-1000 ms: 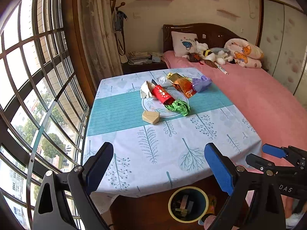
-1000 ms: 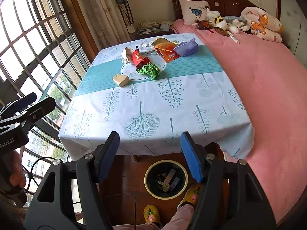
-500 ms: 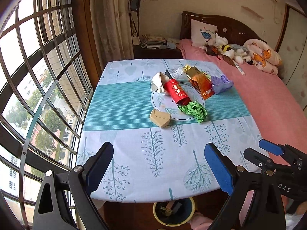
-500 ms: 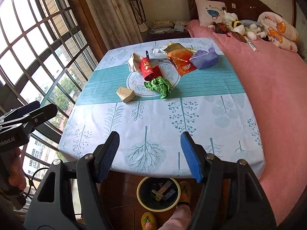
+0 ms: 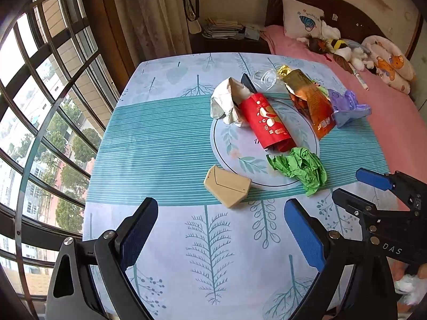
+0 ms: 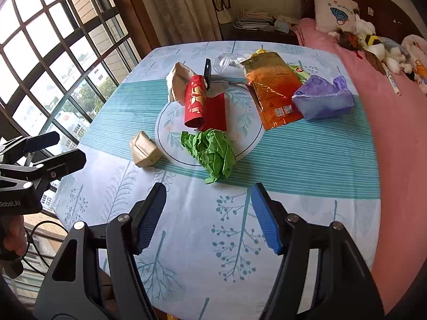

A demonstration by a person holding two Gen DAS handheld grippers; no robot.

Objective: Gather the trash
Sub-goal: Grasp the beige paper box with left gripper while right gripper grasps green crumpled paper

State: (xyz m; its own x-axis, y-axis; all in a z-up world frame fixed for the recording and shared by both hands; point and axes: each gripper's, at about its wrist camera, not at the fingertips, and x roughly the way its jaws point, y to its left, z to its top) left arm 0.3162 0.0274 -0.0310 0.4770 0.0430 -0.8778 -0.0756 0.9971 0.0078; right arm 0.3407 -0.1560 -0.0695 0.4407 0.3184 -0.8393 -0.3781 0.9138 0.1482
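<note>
Seven bits of trash on the leaf-print tablecloth (image 5: 170, 138): one beige folded carton (image 5: 227, 186), one crumpled green paper (image 5: 300, 167), one red printed packet (image 5: 265, 122), one grey wrapper (image 5: 224, 101), one orange foil bag (image 5: 311, 101), one purple plastic bag (image 5: 347, 106), one clear plastic cup (image 5: 264, 78). Left gripper (image 5: 220, 237) and right gripper (image 6: 208, 217) both spread wide, holding nothing, hovering over the near edge.

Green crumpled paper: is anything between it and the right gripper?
Nothing visible. The right gripper is open above bare tablecloth, with the green crumpled paper straight ahead. The tan box sits off to its left, out of the path.
</note>
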